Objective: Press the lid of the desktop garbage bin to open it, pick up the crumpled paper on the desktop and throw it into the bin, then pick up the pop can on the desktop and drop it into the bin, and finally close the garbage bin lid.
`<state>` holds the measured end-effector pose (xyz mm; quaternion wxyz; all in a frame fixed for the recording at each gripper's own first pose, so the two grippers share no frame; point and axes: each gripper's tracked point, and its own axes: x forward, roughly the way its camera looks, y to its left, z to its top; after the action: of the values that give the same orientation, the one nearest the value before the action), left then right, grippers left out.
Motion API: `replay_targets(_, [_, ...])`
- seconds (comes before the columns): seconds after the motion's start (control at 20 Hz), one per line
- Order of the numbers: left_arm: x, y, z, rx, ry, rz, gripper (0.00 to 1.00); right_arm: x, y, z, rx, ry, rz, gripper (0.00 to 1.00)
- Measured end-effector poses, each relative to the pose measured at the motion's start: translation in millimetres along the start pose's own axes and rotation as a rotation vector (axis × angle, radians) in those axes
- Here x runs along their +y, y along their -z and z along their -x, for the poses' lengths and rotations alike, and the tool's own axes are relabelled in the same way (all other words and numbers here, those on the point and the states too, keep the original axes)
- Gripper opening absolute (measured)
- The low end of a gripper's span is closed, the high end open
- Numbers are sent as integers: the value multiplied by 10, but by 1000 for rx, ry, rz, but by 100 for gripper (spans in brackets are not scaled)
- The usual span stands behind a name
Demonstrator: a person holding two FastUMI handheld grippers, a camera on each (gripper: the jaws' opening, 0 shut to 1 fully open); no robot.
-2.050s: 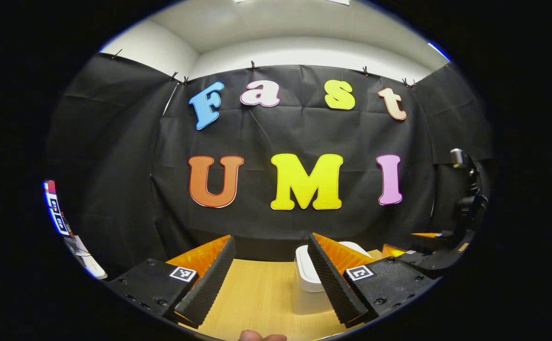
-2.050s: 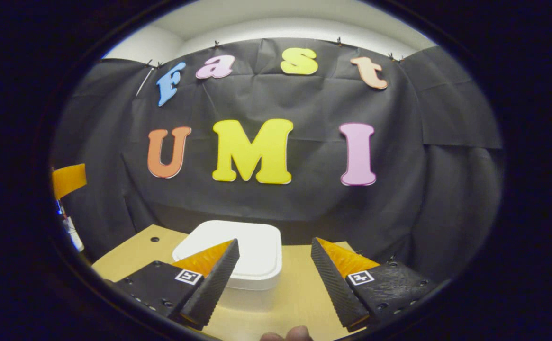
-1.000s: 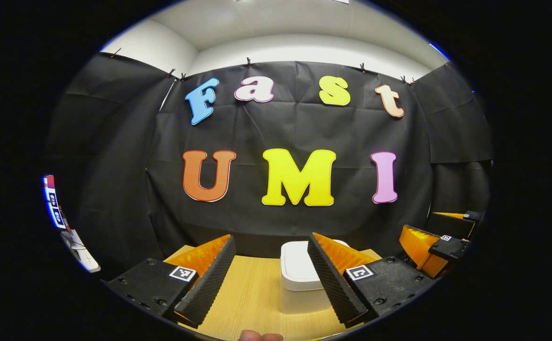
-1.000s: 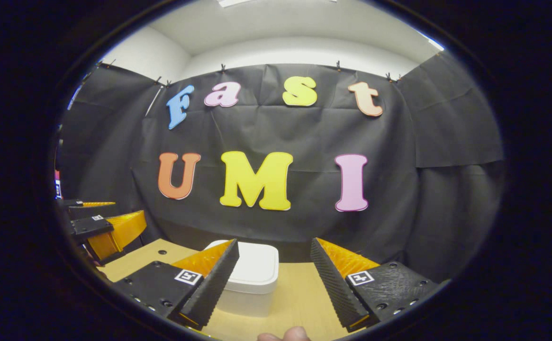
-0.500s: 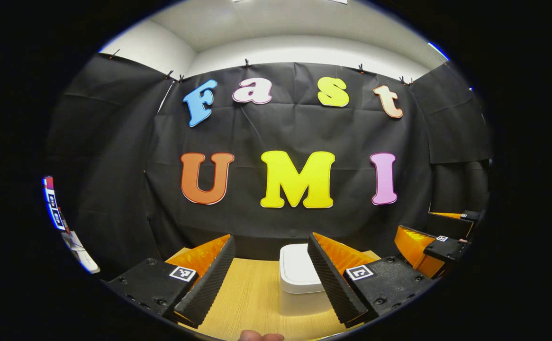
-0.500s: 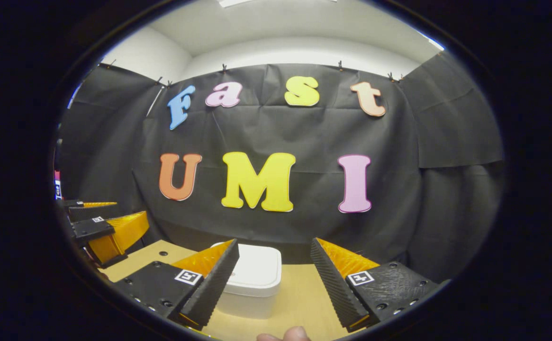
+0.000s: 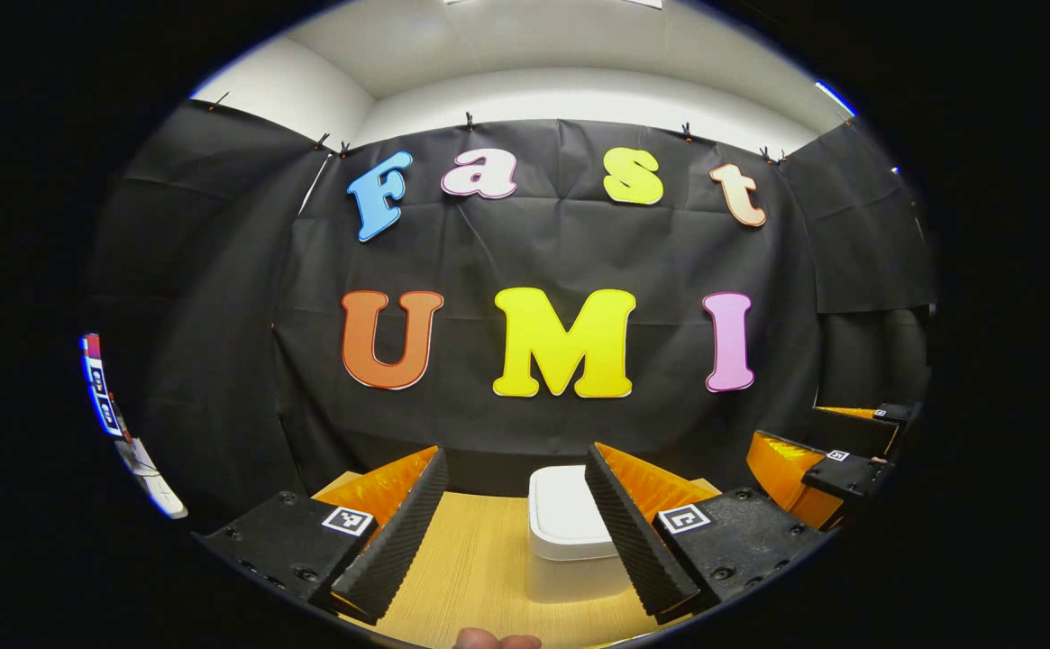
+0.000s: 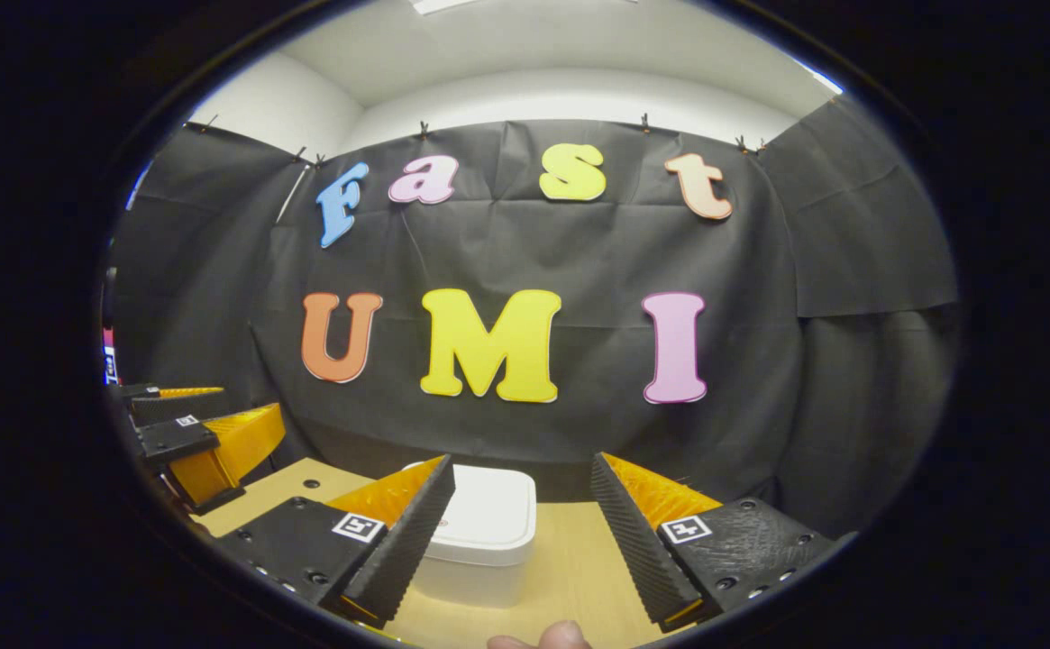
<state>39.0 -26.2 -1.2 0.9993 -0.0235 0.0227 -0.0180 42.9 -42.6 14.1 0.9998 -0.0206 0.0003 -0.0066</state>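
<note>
A white desktop garbage bin (image 7: 568,532) with its lid down stands on the wooden table, partly behind my left gripper's right finger. In the right gripper view the same bin (image 8: 484,532) sits behind my right gripper's left finger. My left gripper (image 7: 515,464) is open with nothing between its fingers, held back from the bin. My right gripper (image 8: 523,469) is open and empty too, also short of the bin. The right gripper (image 7: 826,469) shows at the far right of the left gripper view, and the left gripper (image 8: 205,442) at the far left of the right gripper view.
The light wooden table (image 8: 570,568) runs under both grippers to the black cloth wall. A small hole marks the table (image 8: 305,483) near the left gripper. A fingertip of the holding hand (image 8: 543,638) shows at the bottom edge.
Two seconds ago my right gripper was close over the bin's lid; it has pulled back and levelled. In the last second both grippers have hardly moved.
</note>
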Motion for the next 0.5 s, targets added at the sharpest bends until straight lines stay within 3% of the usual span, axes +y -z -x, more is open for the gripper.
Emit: replay_targets(0.5, [-30,7,-21,4,0,8,98,-74,-8,-37,-3,13,-5,98])
